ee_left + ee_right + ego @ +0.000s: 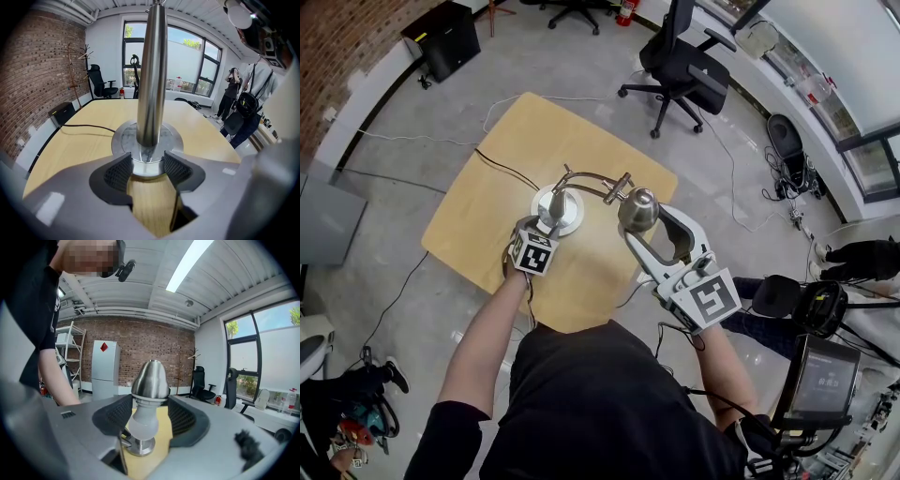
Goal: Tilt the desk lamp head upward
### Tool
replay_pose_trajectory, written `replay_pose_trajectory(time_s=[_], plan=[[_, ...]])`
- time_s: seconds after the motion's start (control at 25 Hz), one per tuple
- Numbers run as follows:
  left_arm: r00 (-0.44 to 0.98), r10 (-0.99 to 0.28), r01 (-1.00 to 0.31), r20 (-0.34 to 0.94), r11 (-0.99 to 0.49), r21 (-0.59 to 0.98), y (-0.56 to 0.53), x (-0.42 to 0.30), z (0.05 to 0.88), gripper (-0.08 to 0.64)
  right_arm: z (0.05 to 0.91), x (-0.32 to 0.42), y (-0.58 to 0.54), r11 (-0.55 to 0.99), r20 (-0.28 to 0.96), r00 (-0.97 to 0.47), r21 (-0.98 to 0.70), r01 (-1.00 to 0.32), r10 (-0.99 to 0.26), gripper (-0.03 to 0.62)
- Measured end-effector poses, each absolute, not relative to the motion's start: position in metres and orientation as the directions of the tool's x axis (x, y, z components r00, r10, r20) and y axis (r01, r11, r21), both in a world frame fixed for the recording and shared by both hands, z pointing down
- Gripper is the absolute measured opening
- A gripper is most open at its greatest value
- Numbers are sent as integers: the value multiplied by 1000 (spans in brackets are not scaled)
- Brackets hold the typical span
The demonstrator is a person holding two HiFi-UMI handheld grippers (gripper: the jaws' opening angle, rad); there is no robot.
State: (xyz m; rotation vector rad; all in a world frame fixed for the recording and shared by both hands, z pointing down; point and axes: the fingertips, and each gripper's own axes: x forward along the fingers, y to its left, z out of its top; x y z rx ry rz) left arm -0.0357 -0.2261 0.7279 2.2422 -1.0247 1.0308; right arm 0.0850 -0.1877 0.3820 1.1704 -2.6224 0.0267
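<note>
A silver desk lamp stands on the wooden table [483, 225]. Its round base [572, 214] carries an upright pole [152, 70], and a thin jointed arm [592, 176] runs across to the head [638, 206]. My left gripper [547, 223] [147, 169] is shut on the foot of the pole, just above the base [123, 136]. The right gripper [645, 219] [150, 414] is shut on the lamp head [150, 378], a pad on each side of the metal shade. A frosted bulb [143, 425] shows below the shade.
The lamp's black cable [502, 169] trails off the table's far left edge. A black office chair [680, 66] stands beyond the table and a black box [445, 37] sits by the brick wall. Cables lie on the floor. A person [232, 93] stands near the windows.
</note>
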Motion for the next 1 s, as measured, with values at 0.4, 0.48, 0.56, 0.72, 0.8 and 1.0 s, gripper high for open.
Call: replay_pose_trajectory(time_s=[0.4, 0.48, 0.56, 0.72, 0.8, 1.0], plan=[[439, -433, -783, 787, -614, 99, -225, -35, 727, 229, 370, 77, -194, 686, 239, -649, 127, -716, -722, 250], [440, -433, -783, 787, -614, 100, -227, -37, 727, 229, 367, 72, -199, 689, 241, -650, 137, -712, -720, 250], [440, -433, -783, 787, -614, 101, -229, -39, 726, 229, 363, 67, -203, 688, 240, -650, 139, -712, -721, 250], [438, -434, -784, 787, -612, 99, -229, -39, 727, 229, 358, 62, -207, 687, 233, -651, 143, -712, -723, 250], [438, -435, -785, 787, -611, 99, -227, -38, 727, 229, 357, 62, -208, 688, 231, -651, 146, -711, -723, 250], [437, -441, -786, 784, -610, 95, -224, -34, 728, 229, 350, 59, -210, 680, 211, -650, 134, -721, -730, 250]])
